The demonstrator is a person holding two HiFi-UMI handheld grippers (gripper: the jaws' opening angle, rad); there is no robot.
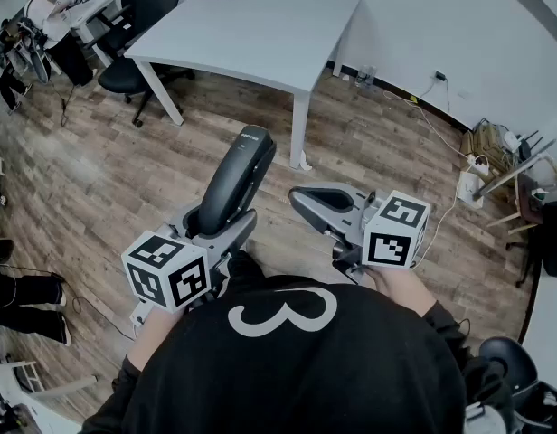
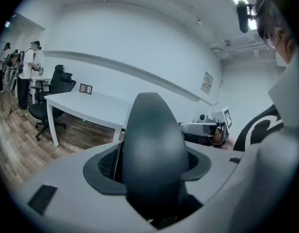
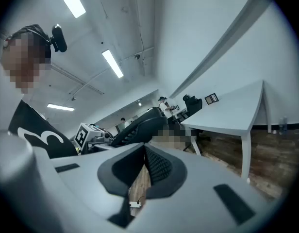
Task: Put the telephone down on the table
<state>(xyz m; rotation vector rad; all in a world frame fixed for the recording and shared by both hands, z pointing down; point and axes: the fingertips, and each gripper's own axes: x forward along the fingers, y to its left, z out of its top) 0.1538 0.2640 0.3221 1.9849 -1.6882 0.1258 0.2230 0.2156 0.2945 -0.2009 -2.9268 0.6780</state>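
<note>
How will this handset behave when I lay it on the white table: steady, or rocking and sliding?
Probably stiff: the handset juts from the left gripper without sagging. Its smooth, rounded shell looks slippery, so it may slide. The curved back could rock on the table before settling.

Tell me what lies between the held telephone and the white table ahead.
Only bare wood floor, as the head view shows. The telephone, clamped in the left gripper, is held short of the table.
</note>
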